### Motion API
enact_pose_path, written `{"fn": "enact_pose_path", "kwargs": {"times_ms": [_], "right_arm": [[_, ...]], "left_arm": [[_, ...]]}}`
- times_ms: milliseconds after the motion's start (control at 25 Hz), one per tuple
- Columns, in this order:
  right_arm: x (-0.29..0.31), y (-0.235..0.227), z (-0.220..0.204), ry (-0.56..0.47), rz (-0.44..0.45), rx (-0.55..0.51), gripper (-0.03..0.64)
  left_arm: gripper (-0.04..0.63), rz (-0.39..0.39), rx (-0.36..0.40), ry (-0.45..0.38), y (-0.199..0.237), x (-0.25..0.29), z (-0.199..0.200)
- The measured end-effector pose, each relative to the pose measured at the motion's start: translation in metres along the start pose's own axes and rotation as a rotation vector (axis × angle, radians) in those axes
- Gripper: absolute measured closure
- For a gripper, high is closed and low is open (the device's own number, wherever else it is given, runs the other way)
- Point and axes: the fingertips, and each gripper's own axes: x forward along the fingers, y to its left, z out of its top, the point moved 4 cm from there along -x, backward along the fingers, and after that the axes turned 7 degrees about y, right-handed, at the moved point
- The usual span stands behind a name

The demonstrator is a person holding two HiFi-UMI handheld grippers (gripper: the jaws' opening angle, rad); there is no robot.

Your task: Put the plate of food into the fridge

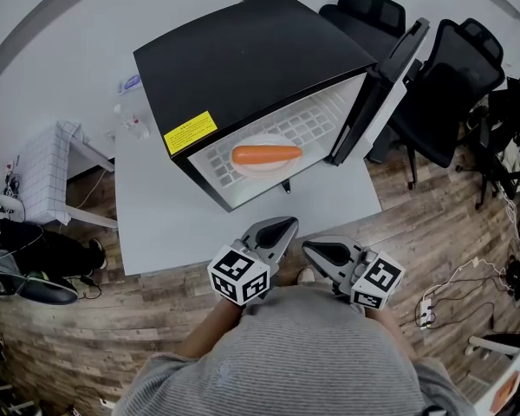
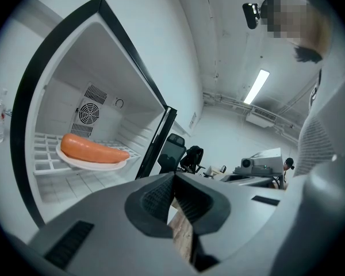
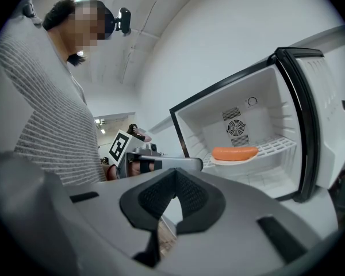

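Note:
A black mini fridge (image 1: 243, 55) stands on a pale grey table (image 1: 169, 232) with its door (image 1: 383, 83) swung open to the right. On its white wire shelf rests a white plate (image 1: 264, 166) carrying a long orange piece of food (image 1: 266, 154). The plate (image 2: 92, 163) and food (image 2: 92, 148) also show in the left gripper view, and the plate (image 3: 233, 160) and food (image 3: 234, 153) in the right gripper view. My left gripper (image 1: 284, 225) and right gripper (image 1: 311, 249) hang close to my torso, well short of the fridge. Both the left gripper (image 2: 173, 178) and the right gripper (image 3: 173, 172) are shut and empty.
Black office chairs (image 1: 451, 85) stand right of the open door. A white rack (image 1: 48, 173) sits left of the table, with small bottles (image 1: 132, 125) on the table's far left corner. Cables and a power strip (image 1: 429, 310) lie on the wooden floor.

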Motion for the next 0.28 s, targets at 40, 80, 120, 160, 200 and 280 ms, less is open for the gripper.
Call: {"fn": "enact_pose_path", "kwargs": {"times_ms": [40, 80, 120, 160, 200, 280], "right_arm": [[-0.0002, 0.0002, 0.0002, -0.001, 0.0, -0.001, 0.603], [-0.0004, 0.0004, 0.0004, -0.001, 0.001, -0.002, 0.603], [-0.0006, 0.0005, 0.0006, -0.002, 0.001, -0.002, 0.603], [-0.0006, 0.0008, 0.0006, -0.003, 0.001, -0.002, 0.603], [-0.0006, 0.0011, 0.0005, -0.003, 0.002, -0.002, 0.604], [-0.0006, 0.0016, 0.0, -0.003, 0.004, -0.002, 0.604]], "left_arm": [[0.584, 0.0, 0.0, 0.0, 0.0, -0.0001, -0.0002], [0.584, 0.001, 0.001, 0.0, -0.0001, -0.0001, -0.0003], [0.584, 0.001, 0.001, 0.0, -0.0002, -0.0001, -0.0004], [0.584, 0.001, 0.001, 0.0, -0.0003, -0.0002, -0.0006], [0.584, 0.002, 0.002, 0.0, -0.0004, -0.0003, -0.0009], [0.584, 0.004, 0.003, 0.001, -0.0005, -0.0005, -0.0015]]}}
